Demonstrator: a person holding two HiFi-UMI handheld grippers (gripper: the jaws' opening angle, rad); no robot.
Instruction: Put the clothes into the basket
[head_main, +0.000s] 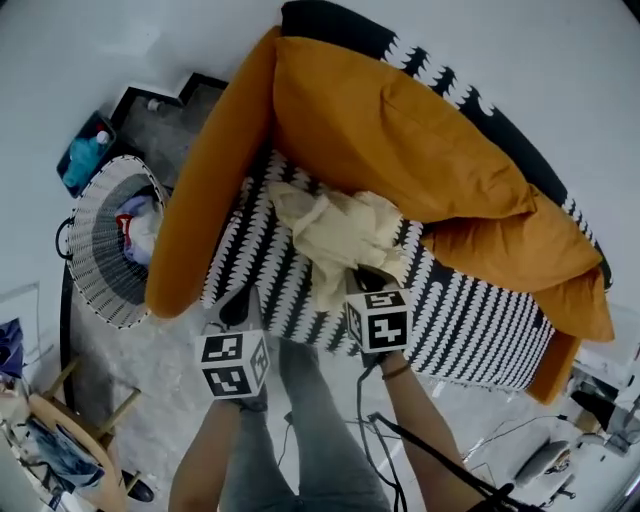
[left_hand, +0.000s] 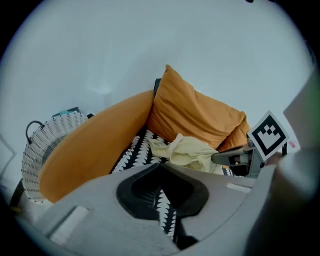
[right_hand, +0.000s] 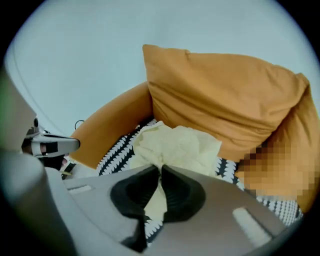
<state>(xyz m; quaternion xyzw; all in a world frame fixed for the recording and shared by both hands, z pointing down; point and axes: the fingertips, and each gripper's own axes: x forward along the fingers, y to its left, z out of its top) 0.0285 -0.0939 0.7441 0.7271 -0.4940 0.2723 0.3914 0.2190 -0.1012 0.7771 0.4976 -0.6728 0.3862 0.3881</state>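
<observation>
- Pale yellow garment (head_main: 340, 235), head view: it is lying on the sofa (head_main: 470, 300), well apart from the basket (head_main: 95, 250), where other clothes (head_main: 140, 225) are already being stored.
- Left gripper view: the left gripper (left_hand: 160, 167) is being held closed on nothing.
- Right gripper view: the garment is being pinched by the right gripper (right_hand: 161, 172); its transfer is judged outstanding.

Orange cushions (head_main: 400, 130) on black-and-white sofa (head_main: 480, 320)

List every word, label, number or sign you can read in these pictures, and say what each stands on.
None readable in any view.
The only signs are black-and-white square patterns on the left marker cube and the right marker cube: codes, not text.
</observation>
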